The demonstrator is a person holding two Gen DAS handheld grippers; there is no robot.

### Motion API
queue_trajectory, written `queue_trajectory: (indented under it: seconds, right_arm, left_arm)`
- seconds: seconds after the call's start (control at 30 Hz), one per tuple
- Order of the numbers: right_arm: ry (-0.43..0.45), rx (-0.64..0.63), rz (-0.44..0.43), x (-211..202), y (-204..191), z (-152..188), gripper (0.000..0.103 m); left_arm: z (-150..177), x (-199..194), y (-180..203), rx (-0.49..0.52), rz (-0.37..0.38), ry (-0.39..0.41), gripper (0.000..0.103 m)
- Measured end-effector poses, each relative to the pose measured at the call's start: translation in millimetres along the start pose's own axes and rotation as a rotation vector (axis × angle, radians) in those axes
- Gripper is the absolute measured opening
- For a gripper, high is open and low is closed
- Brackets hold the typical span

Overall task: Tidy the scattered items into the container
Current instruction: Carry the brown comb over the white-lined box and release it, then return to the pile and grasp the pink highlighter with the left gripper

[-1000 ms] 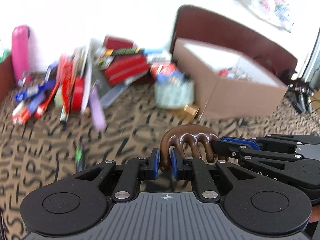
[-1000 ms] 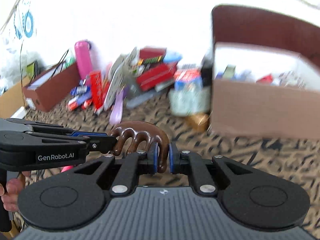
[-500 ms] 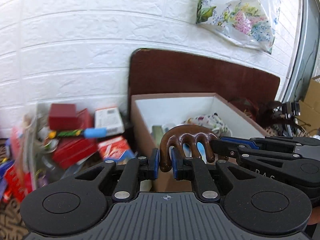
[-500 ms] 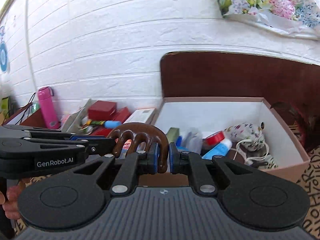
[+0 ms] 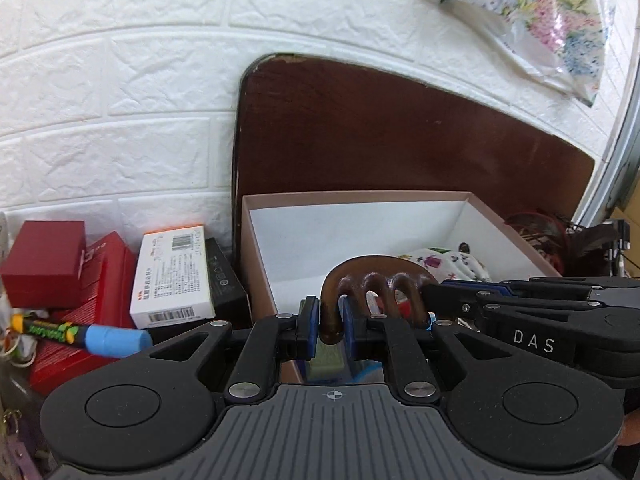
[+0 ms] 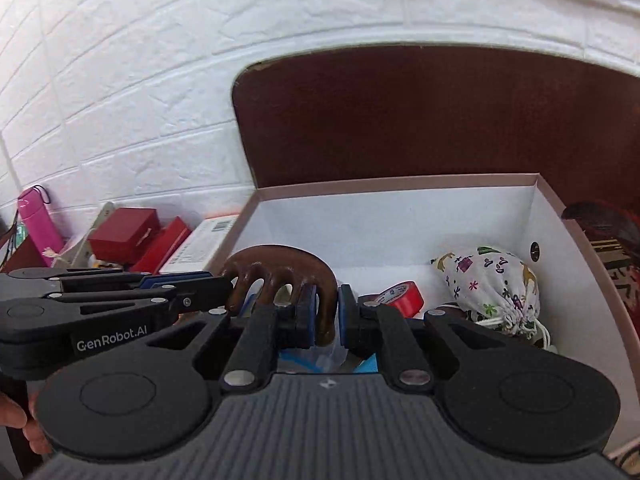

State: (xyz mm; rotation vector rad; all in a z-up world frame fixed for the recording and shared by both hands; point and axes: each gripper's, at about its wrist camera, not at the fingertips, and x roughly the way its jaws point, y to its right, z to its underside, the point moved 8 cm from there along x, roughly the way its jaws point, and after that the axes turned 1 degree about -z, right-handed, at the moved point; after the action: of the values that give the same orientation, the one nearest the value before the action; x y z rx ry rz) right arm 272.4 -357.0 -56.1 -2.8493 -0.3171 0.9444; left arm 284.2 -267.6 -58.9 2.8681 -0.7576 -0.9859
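Observation:
A brown hair claw clip (image 5: 372,284) is held between both grippers over the open cardboard box (image 5: 360,236). My left gripper (image 5: 330,324) is shut on the clip's left end. My right gripper (image 6: 325,316) is shut on its right end; the clip also shows in the right wrist view (image 6: 280,272). The right gripper's fingers (image 5: 472,300) enter the left wrist view from the right. The box (image 6: 400,216) holds a patterned drawstring pouch (image 6: 492,284), a red tape roll (image 6: 404,298) and other items partly hidden behind the grippers.
Left of the box lie red boxes (image 5: 44,264), a white carton (image 5: 172,276) and a blue-capped marker (image 5: 80,334). A pink bottle (image 6: 36,220) stands at the far left. A dark brown board (image 5: 400,136) leans on the white brick wall behind the box.
Both grippers have carried the clip forward and up from above the patterned floor to above the box. The box now looks closer and fills more of both views.

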Motion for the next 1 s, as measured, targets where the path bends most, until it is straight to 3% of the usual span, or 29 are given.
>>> queue_trajectory:
  seconds: [0.17,0.23,0.37,0.43,0.5,0.6,0.77,1.0]
  right_arm:
    - [-0.042,0.065,-0.016,26.9,13.5,-7.0,0.015]
    - [-0.055,0.079,-0.019,36.6,16.2,-10.0,0.025]
    - [-0.049,0.044,0.052,40.1,24.0,-10.6,0.049]
    - [-0.04,0.047,0.06,36.6,27.6,-9.1,0.056]
    - [-0.036,0.052,0.078,33.9,31.4,-6.8,0.071]
    - [-0.028,0.038,0.118,30.0,34.2,-2.1,0.085]
    - [-0.044,0.05,0.125,22.9,30.1,2.7,0.09]
    - [0.006,0.062,0.139,-11.6,9.9,-4.1,0.093]
  left_arm:
    - [-10.0,23.9,-5.8,-0.009,-0.016,-0.005,0.028]
    - [-15.2,28.1,-6.7,-0.033,0.011,-0.008,0.063]
    - [-24.9,24.9,-5.9,-0.034,0.027,0.006,0.075]
    - [-26.7,22.7,-7.8,-0.011,-0.026,0.025,0.092]
    - [-26.1,22.0,-11.4,0.003,-0.063,0.047,0.095]
    - [-19.8,22.6,-13.7,-0.013,-0.045,0.021,0.095]
    - [-13.3,12.0,-16.7,-0.006,-0.054,0.011,0.096]
    - [-11.6,-27.2,-17.5,-0.054,-0.025,0.026,0.1]
